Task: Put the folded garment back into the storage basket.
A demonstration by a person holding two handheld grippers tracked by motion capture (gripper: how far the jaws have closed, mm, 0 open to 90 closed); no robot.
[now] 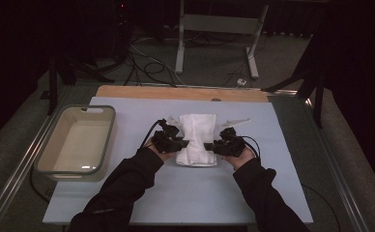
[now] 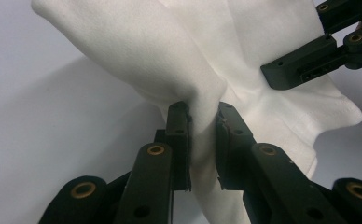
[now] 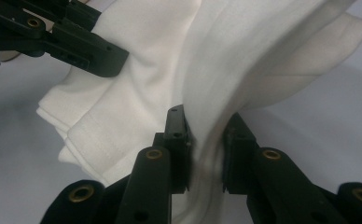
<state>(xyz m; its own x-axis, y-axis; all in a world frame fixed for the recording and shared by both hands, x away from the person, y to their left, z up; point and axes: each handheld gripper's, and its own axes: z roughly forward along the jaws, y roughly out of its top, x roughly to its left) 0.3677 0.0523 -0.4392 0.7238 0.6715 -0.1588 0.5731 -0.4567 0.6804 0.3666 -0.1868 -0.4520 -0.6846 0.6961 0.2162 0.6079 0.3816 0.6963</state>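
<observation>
Nearest, in the left gripper view: left gripper (image 2: 202,140) clamped on the cloth (image 2: 179,51), a bunched fold of white fabric pinched between the two black fingers (image 2: 177,140), gap narrowed down to the thickness of the fold. Fabric pulled up from the clamp into a raised ridge, the rest spread out beyond on the pale blue table (image 2: 39,140). Farther off, at upper right, seen the right gripper (image 2: 286,74) gripping the opposite edge of the same cloth.

Likewise in the right gripper view: right gripper (image 3: 205,149) closed on a fold of cloth (image 3: 244,56), fingers (image 3: 175,144) pressed against it from both sides, no daylight left between pads and fabric. Hemmed, layered edges visible at left, resting on the table (image 3: 333,154). Beyond, at upper left, caught the left gripper (image 3: 109,60) biting into the far side.

From above: held by two hands in dark sleeves, left gripper (image 1: 180,144) at the cloth's left lower edge, right gripper (image 1: 209,146) at its right lower edge, facing each other across it. Cloth (image 1: 197,133) lying folded near the middle of the table (image 1: 176,193), its near end lifted slightly between the grippers. Well apart to the left, stood a pale bin (image 1: 48,162) on the table's edge. Farther back, a wooden strip (image 1: 176,93), then cables (image 1: 147,65) on dark floor and a grey frame (image 1: 214,24).
</observation>
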